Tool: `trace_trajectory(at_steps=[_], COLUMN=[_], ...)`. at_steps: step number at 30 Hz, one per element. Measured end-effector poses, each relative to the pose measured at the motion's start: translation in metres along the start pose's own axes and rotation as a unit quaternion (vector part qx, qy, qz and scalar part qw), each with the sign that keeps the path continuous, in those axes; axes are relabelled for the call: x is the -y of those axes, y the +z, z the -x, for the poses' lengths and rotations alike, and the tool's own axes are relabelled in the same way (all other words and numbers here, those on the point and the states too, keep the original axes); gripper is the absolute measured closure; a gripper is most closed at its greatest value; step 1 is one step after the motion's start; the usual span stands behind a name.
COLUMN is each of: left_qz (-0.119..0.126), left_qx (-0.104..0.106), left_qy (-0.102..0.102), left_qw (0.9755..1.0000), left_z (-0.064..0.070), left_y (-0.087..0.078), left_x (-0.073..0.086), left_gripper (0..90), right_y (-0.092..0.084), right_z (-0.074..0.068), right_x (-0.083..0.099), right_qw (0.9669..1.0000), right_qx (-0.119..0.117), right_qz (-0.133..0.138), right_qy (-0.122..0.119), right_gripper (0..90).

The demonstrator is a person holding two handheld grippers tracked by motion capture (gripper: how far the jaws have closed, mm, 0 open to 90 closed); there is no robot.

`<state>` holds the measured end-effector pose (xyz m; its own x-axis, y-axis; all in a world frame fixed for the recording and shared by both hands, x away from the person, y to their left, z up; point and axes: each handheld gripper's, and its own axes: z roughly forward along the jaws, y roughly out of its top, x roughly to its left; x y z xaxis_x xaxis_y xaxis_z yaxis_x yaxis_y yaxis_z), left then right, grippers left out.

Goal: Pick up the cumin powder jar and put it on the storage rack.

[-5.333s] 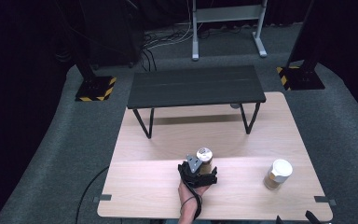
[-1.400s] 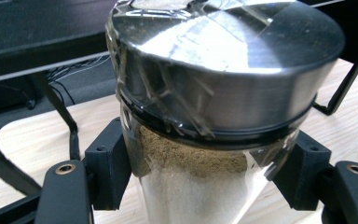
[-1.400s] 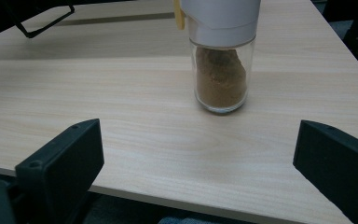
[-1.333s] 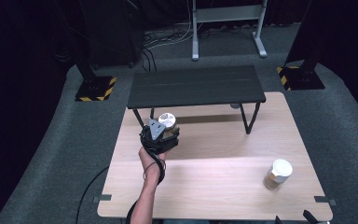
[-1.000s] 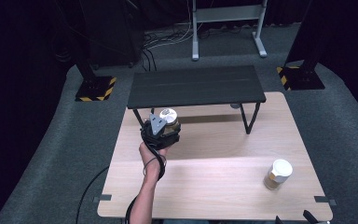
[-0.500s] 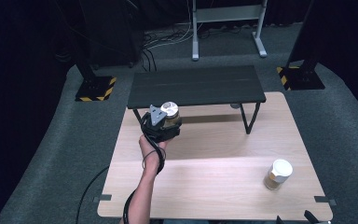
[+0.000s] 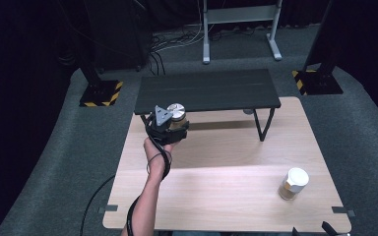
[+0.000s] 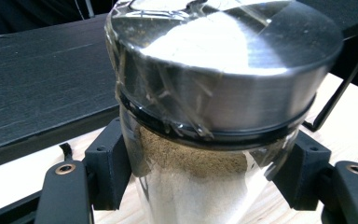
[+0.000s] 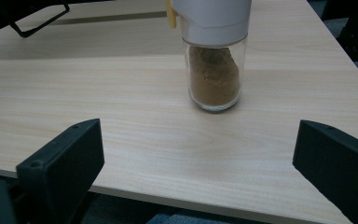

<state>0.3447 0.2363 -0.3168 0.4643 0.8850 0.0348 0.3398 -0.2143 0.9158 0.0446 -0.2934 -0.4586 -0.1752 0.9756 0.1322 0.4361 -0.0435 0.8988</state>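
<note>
A glass jar of brown powder with a silver metal lid (image 7: 176,112) hangs in the air by the front left corner of the low black shelf (image 7: 206,91). My left gripper (image 7: 173,127) is shut on its glass body, just under the lid. In the left gripper view the jar (image 8: 214,93) stands upright between the two black pads, above the wooden table. A second jar with a white cap (image 7: 293,183) stands on the table at the near right. My right gripper (image 9: 196,172) sits at the table's near edge, open, facing that jar (image 9: 213,60) from a short distance.
The black shelf stands on thin metal legs over the far half of the wooden table (image 7: 216,196). Grey carpet, black stand bases with yellow stripes (image 7: 100,92) and cables surround the table. My left forearm reaches in from the bottom.
My left gripper has carried the silver-lidded jar from the table's near middle to the far left, and over the last second a little higher and closer to the shelf. The white-capped jar has stayed put.
</note>
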Motion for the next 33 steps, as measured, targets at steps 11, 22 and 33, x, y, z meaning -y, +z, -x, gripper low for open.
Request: trace_trajectory(at_steps=[11,22,33], left_qz=[-0.002,-0.001,-0.004], left_qx=[-0.003,-0.002,0.002], left_qy=[0.001,-0.007,-0.018], left_qw=[1.0000,1.0000,0.9998], left_z=[-0.006,-0.014,-0.024], left_y=[-0.001,-0.003,-0.003], left_x=[-0.008,-0.015,-0.024], left_gripper=[30.3,30.3,30.3], right_y=[0.001,0.001,0.001], right_z=[0.000,0.002,0.002], right_x=[0.000,0.000,0.000], right_qw=[1.0000,1.0000,1.0000], right_qx=[-0.002,-0.003,-0.001], right_qz=[-0.001,-0.002,-0.003], right_qy=[-0.001,0.001,0.001], right_gripper=[1.0,1.0,1.0])
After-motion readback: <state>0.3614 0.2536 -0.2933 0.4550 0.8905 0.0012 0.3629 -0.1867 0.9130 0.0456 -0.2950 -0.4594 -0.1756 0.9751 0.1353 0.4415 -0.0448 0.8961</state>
